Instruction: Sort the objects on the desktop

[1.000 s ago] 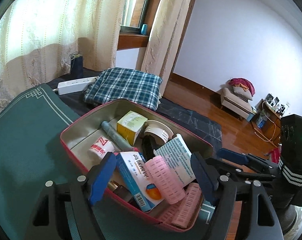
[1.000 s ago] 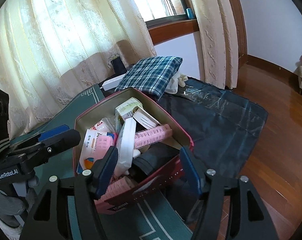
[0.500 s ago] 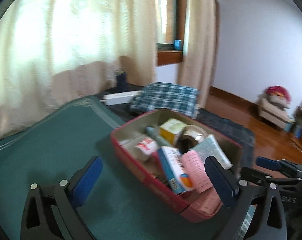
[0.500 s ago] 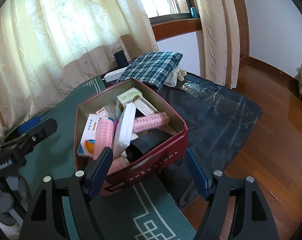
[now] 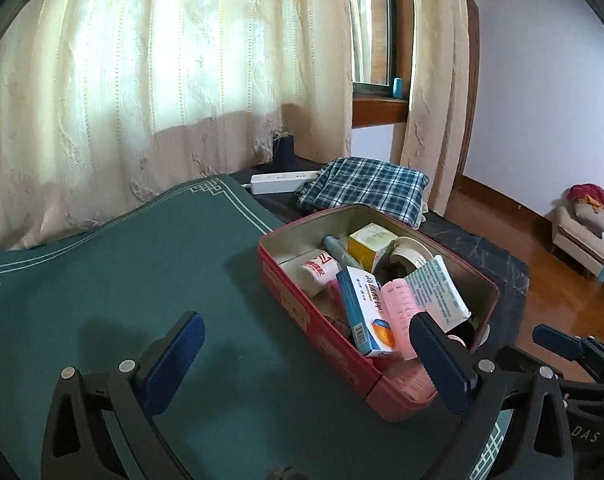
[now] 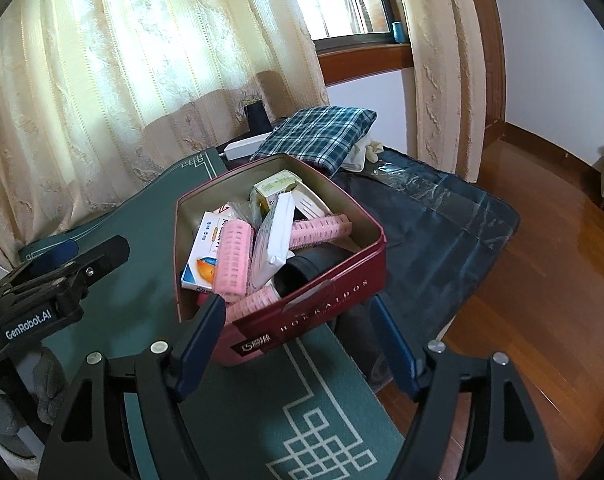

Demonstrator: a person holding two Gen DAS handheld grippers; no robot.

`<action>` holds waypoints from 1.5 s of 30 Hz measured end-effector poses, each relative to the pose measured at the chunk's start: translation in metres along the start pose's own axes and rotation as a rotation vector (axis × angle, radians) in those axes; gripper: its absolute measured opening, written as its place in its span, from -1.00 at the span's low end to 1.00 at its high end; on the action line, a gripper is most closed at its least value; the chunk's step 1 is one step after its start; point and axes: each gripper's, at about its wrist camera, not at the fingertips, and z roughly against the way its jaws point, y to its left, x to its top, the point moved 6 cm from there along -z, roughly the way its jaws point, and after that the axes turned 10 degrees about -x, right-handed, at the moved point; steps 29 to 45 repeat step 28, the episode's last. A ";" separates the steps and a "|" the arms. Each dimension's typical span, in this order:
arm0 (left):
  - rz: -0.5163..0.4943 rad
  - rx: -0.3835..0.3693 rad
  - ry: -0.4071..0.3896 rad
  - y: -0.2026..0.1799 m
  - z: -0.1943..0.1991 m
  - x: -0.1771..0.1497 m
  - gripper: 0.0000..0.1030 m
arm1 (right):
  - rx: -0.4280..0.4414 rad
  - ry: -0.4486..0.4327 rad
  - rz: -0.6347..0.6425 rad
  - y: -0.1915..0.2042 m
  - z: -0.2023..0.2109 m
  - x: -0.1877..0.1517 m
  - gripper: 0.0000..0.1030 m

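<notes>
A red tin (image 5: 302, 312) stands on the green mat, packed with a blue-and-white medicine box (image 5: 362, 312), pink hair rollers (image 6: 234, 260), a white leaflet packet (image 5: 434, 288), a yellow box (image 5: 370, 242) and a white bottle (image 5: 318, 270). My left gripper (image 5: 308, 360) is open wide over the mat. Its right finger overlaps the tin's near corner without pressing it. In the right wrist view the tin (image 6: 302, 316) sits just ahead of my right gripper (image 6: 296, 344), which is open. Its fingers stand on either side of the tin's near end.
Behind the tin lie a folded plaid cloth (image 5: 362, 190), a white power strip (image 5: 282, 182) and a dark cup (image 5: 282, 148) by the curtain. A dark cover (image 6: 442, 216) hangs over the table's right edge above the wooden floor (image 6: 542, 280).
My left gripper opened wide and swung left off the tin, which now lies to its right. My right gripper opened a little and drew back from the tin.
</notes>
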 end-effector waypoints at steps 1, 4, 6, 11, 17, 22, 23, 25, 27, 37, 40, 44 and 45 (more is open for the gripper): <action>-0.009 0.005 -0.002 -0.002 0.002 0.000 1.00 | 0.000 -0.001 0.002 0.000 0.002 -0.001 0.51; -0.026 0.000 -0.010 -0.007 0.007 -0.001 1.00 | 0.000 -0.002 0.013 0.002 0.005 -0.003 0.51; -0.028 -0.007 -0.013 -0.009 0.009 -0.001 1.00 | 0.003 -0.002 0.019 0.004 0.008 -0.005 0.51; -0.042 -0.022 -0.003 -0.015 0.010 -0.004 1.00 | 0.003 -0.005 0.033 0.009 0.011 -0.008 0.51; -0.022 -0.061 0.029 -0.018 0.007 -0.007 1.00 | -0.004 0.005 0.029 0.007 0.011 -0.014 0.51; -0.024 -0.069 0.048 -0.021 0.004 -0.011 1.00 | -0.008 0.009 0.020 0.004 0.012 -0.016 0.51; -0.031 -0.067 0.048 -0.021 0.005 -0.011 1.00 | -0.007 0.009 0.018 0.003 0.012 -0.016 0.52; -0.047 -0.063 0.049 -0.023 0.006 -0.012 1.00 | -0.007 0.009 0.019 0.004 0.013 -0.017 0.52; -0.054 -0.066 0.047 -0.023 0.007 -0.013 1.00 | -0.003 0.008 0.020 0.006 0.014 -0.017 0.51; -0.056 -0.062 0.045 -0.022 0.008 -0.013 1.00 | 0.000 0.008 0.022 0.007 0.014 -0.017 0.51; -0.056 -0.062 0.045 -0.022 0.008 -0.013 1.00 | 0.000 0.008 0.022 0.007 0.014 -0.017 0.51; -0.056 -0.062 0.045 -0.022 0.008 -0.013 1.00 | 0.000 0.008 0.022 0.007 0.014 -0.017 0.51; -0.056 -0.062 0.045 -0.022 0.008 -0.013 1.00 | 0.000 0.008 0.022 0.007 0.014 -0.017 0.51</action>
